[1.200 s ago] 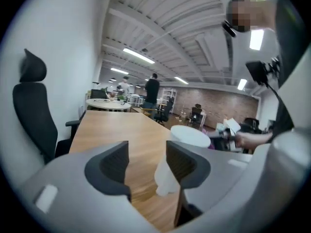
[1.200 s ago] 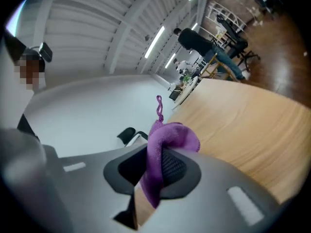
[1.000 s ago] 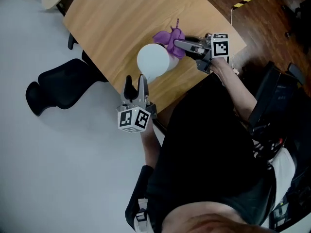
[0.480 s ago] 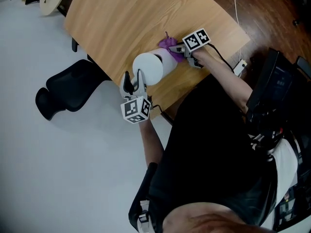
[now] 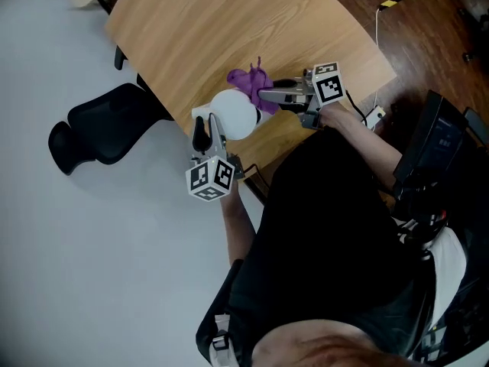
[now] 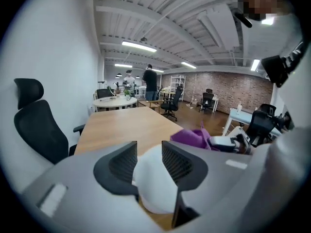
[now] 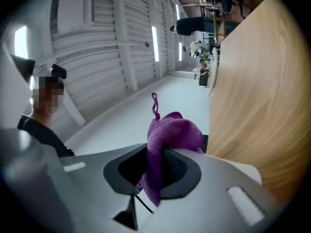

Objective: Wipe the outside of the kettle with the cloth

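Observation:
A white kettle (image 5: 233, 115) stands near the front edge of the wooden table (image 5: 229, 29). My left gripper (image 5: 210, 125) reaches in from the near side. Its jaws are closing, and the kettle's white body (image 6: 150, 178) fills the gap between the pads (image 6: 177, 161). My right gripper (image 5: 264, 95) comes in from the right, shut on a purple cloth (image 5: 246, 78). The cloth bunches out of its jaws against the kettle's far right side. In the right gripper view the cloth (image 7: 175, 132) hangs pinched in that gripper (image 7: 158, 166); the kettle is hidden there.
A black office chair (image 5: 99, 132) stands on the pale floor left of the table. A white cable with a plug (image 5: 374, 115) lies near the table's right corner. More black chairs (image 5: 439, 155) are on the right. The table's far half holds nothing.
My left gripper has moved up to the kettle and its jaws have narrowed around it. The right gripper with the cloth swept over the kettle's far side and back to its right.

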`<state>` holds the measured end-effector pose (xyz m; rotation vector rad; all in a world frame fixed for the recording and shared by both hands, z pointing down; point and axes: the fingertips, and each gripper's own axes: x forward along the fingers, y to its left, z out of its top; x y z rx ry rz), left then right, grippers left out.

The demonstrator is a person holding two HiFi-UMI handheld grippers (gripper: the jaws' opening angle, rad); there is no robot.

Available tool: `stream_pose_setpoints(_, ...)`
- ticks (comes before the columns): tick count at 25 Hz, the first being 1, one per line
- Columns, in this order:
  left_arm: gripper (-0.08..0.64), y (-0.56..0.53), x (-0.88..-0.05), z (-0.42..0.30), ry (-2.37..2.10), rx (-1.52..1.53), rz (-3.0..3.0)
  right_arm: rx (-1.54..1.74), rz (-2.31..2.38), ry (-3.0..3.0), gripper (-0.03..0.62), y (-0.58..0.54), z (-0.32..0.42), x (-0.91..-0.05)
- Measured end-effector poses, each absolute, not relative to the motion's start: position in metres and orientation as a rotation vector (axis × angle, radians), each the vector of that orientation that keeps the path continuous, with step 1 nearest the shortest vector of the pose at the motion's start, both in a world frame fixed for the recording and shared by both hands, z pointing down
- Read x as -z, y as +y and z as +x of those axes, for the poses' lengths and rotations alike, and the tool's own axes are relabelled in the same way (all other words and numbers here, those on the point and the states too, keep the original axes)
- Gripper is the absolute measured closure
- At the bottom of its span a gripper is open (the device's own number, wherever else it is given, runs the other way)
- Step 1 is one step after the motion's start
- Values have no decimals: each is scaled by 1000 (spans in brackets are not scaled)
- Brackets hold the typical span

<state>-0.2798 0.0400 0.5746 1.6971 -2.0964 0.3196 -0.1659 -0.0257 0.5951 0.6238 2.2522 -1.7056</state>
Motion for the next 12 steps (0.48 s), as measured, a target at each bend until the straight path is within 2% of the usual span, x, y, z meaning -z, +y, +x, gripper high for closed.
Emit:
stream_pose_setpoints(3,489,39,-598,-260,-2029,-356,1699,1687,618,2241,534,-5,-172,-600)
stream_pose_setpoints(9,494,33,-600,-252,-2018,-401,1765,2118,136,2491,535,5,-189,-773)
stream_pose_setpoints(12,494,32,-603,-257,-1971,-422,1859,2283,34,2569,535,16,-193,-821)
